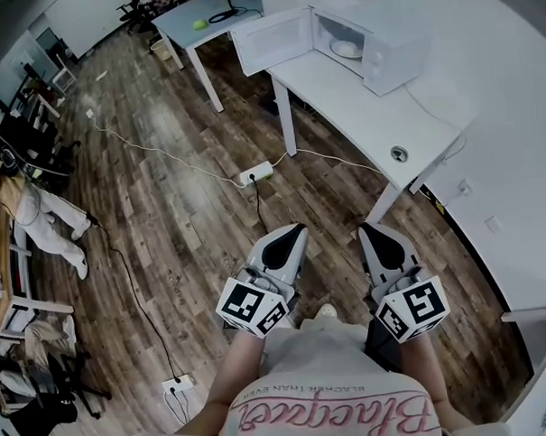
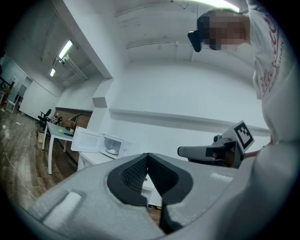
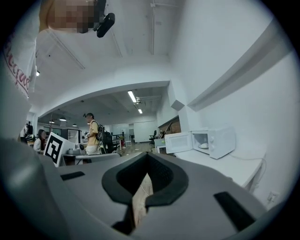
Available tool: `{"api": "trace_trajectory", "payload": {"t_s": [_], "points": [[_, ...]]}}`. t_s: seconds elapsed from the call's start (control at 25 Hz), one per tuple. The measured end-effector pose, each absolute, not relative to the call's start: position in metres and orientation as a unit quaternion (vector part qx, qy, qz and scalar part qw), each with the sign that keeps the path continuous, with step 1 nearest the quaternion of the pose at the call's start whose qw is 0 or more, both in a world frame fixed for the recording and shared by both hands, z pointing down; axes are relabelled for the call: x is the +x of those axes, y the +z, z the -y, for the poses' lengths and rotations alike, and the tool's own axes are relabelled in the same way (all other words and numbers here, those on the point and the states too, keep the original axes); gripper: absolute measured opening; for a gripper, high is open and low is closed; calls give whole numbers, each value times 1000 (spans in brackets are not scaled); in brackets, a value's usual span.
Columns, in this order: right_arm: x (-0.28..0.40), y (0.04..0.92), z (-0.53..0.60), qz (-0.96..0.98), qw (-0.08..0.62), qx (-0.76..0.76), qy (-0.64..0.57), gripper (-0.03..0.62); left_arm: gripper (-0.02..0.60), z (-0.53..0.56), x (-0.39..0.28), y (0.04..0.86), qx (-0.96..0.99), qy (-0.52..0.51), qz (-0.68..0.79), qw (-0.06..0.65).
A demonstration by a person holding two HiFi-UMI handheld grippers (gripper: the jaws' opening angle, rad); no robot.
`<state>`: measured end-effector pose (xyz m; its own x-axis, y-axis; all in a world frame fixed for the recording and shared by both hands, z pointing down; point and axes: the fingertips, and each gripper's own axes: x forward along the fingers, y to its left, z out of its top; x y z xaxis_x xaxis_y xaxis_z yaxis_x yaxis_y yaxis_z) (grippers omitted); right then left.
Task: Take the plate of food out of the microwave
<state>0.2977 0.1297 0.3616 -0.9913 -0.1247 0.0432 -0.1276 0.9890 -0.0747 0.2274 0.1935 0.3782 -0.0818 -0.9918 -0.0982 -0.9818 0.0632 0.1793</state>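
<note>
The white microwave [image 1: 374, 45] stands on a white table [image 1: 359, 109] at the top right of the head view, its door [image 1: 272, 39] swung open to the left. Inside lies a pale plate [image 1: 345, 48] with food I cannot make out. The microwave [image 2: 101, 143] with its plate [image 2: 112, 150] also shows far off in the left gripper view, and the microwave [image 3: 211, 140] and plate [image 3: 203, 146] in the right gripper view. My left gripper [image 1: 292, 230] and right gripper [image 1: 371, 228] are side by side over the wooden floor, well short of the table. Both are shut and hold nothing.
A power strip [image 1: 256, 174] with cables lies on the floor between me and the table. A second table [image 1: 197, 26] stands further back. Chairs and clutter [image 1: 18, 178] line the left side. People [image 3: 92, 133] stand in the distance.
</note>
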Motion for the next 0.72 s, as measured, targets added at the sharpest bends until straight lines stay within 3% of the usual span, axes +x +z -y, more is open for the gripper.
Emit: {"api": "trace_trajectory", "payload": {"t_s": [0.48, 0.72], "points": [[282, 354, -107, 995, 22, 93, 12, 11, 5, -167, 221, 369, 680, -34, 733, -16], [286, 366, -109, 995, 26, 96, 23, 11, 5, -172, 212, 379, 671, -37, 741, -2]]}}
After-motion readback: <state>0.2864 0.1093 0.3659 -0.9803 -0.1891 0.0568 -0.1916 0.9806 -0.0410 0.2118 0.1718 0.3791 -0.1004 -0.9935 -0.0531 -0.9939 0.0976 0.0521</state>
